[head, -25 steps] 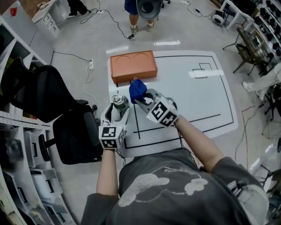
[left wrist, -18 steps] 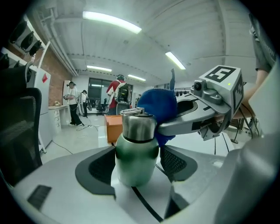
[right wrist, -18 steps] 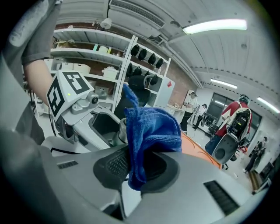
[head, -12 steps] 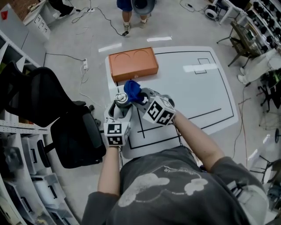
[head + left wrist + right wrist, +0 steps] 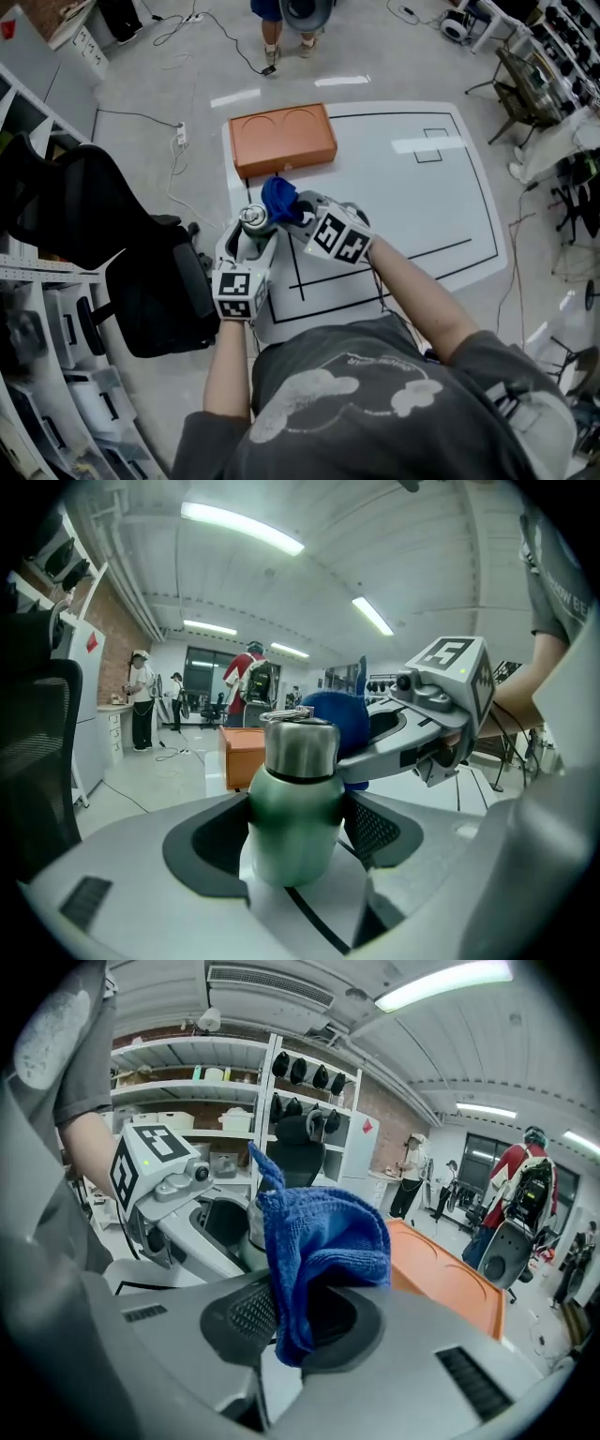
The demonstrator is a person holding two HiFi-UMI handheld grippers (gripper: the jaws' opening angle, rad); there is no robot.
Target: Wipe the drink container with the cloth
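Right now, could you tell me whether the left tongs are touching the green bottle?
Touching. The left gripper view shows the green bottle upright between the left tongs, both pads pressed against its sides.

Bright ceiling tubes [image 5: 242, 527] overhead; fisheye edges warped, dark.

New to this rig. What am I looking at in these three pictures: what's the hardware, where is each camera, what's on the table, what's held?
No robot here: a person holds a pair of tongs in each hand. One picture comes from a camera on the person's head, looking down. The other two come from cameras riding on each pair, looking along its jaws. The marked cubes are part of the tongs. The left tongs grip a green bottle with a steel cap. The right tongs pinch a blue cloth, held right beside that cap. An orange box lies on the white table.
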